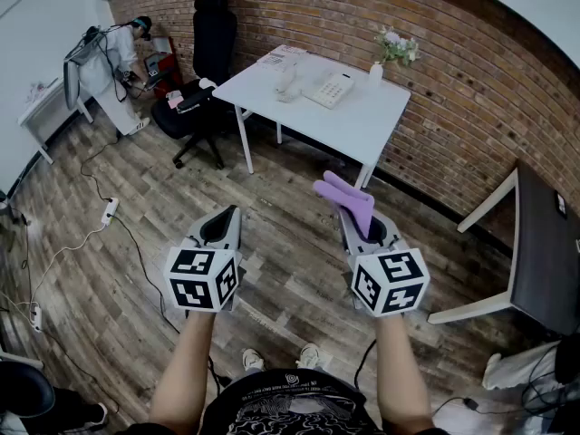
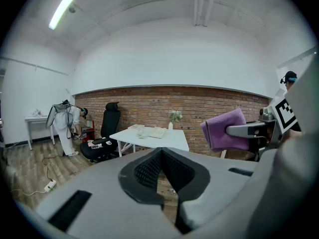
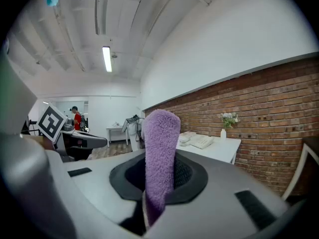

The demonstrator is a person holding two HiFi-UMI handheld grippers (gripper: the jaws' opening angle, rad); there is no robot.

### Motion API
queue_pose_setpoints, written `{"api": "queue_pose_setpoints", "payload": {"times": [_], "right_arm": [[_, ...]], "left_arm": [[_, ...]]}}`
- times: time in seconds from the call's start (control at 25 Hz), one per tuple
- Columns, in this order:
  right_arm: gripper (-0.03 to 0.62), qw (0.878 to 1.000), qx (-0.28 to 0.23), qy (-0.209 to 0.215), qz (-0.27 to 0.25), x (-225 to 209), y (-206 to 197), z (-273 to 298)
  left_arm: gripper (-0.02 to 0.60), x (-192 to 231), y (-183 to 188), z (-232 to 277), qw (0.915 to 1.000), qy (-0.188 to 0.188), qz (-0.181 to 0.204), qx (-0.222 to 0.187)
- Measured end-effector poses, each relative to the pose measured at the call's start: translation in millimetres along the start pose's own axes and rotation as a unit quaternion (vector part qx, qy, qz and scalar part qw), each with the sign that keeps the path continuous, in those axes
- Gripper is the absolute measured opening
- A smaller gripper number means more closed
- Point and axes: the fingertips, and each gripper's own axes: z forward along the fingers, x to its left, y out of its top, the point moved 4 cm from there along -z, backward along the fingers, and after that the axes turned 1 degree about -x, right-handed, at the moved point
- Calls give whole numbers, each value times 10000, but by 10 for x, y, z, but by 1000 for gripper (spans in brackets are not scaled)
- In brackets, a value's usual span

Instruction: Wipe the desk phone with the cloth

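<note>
In the head view the desk phone [image 1: 331,90] lies on the white table [image 1: 367,130], well ahead; the left gripper view shows the left gripper [image 2: 160,152] closed, empty, short of that table; the right gripper view shows the right gripper [image 3: 158,185] clamping the purple cloth [image 3: 160,138].

Hand-held pair: pale grey moulded-shell left gripper [image 1: 228,216] and matching right gripper [image 1: 359,223]. Jaws lined with black ribbed pads [image 2: 149,168]; dark rectangular slots [image 2: 70,210] in the shell tops. Each carries a white marker cube [image 1: 201,279] printed with black squares. Wearer: black T-shirt [image 1: 285,408] with white line print, forearms uncovered, pale low shoes [image 1: 252,360].
</note>
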Motion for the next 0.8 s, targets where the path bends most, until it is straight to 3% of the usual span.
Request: {"api": "queue_pose_setpoints", "payload": {"times": [0.8], "right_arm": [[43,9996,190,177,53,-788,-120,289]], "left_arm": [[2,-343,105,809,9999,-54,-115,40]]}}
